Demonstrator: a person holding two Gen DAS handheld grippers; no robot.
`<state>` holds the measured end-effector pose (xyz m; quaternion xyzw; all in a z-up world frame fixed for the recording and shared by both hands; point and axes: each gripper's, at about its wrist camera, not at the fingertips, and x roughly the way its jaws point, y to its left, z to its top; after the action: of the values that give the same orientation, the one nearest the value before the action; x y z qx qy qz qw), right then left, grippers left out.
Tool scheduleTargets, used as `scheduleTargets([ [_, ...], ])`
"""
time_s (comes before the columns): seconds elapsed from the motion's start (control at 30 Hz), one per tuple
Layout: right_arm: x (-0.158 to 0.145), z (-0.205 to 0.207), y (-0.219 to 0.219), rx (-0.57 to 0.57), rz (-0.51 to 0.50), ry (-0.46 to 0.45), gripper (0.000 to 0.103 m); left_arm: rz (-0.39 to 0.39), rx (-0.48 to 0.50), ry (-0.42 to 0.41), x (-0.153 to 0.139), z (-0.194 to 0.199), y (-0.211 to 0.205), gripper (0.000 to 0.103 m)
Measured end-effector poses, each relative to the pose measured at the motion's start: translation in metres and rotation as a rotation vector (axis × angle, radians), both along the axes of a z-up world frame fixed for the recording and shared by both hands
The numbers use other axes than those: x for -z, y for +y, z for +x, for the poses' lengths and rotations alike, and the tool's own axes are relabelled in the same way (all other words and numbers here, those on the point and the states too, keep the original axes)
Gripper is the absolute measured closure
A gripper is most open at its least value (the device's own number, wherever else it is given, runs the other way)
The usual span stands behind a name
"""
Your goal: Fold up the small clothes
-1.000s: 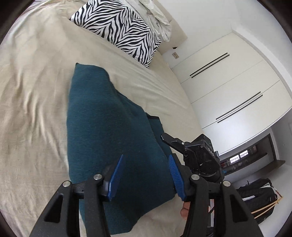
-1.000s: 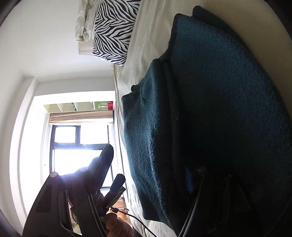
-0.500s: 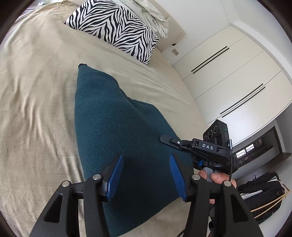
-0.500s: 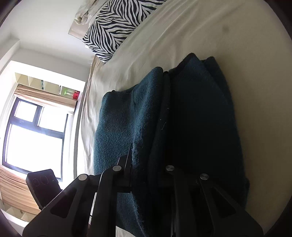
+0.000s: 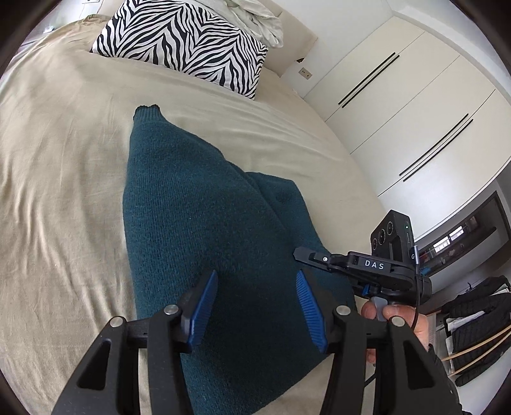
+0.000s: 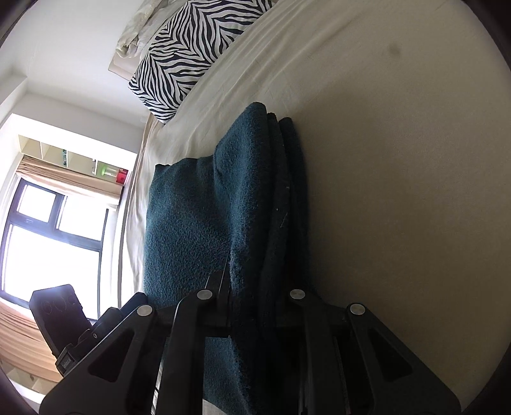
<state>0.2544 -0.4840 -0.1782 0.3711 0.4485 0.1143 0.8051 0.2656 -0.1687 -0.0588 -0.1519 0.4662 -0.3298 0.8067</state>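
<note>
A dark teal knit garment (image 5: 204, 217) lies folded on the beige bed sheet (image 5: 57, 166), narrowing to a point toward the pillow. My left gripper (image 5: 255, 297) is open and empty, its blue pads hovering over the garment's near end. My right gripper (image 5: 322, 258) shows at the garment's right edge in the left wrist view. In the right wrist view the right gripper (image 6: 255, 287) is shut on the stacked edge of the teal garment (image 6: 198, 223); its fingertips are buried in the layers.
A zebra-print pillow (image 5: 182, 41) and a crumpled white cover (image 5: 255, 19) lie at the head of the bed. White wardrobe doors (image 5: 415, 105) stand to the right. A dark bag (image 5: 479, 319) sits on the floor. A window (image 6: 48, 239) is on the left.
The garment's raised right part has been laid down flat. The right gripper closed on the garment's folded edge and pulled back. The left gripper lifted and drew back slightly, still open.
</note>
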Motion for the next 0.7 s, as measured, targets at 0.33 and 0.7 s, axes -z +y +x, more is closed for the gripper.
scheduleTargets([
  [0.33, -0.023, -0.021, -0.004, 0.091, -0.121, -0.015, 0.082, 0.044, -0.014, -0.149, -0.040, 0.008, -0.003, 0.045],
  [0.7, -0.038, 0.031, 0.031, 0.000, -0.117, -0.044, 0.082, 0.183, -0.057, -0.042, 0.019, 0.075, -0.028, 0.047],
])
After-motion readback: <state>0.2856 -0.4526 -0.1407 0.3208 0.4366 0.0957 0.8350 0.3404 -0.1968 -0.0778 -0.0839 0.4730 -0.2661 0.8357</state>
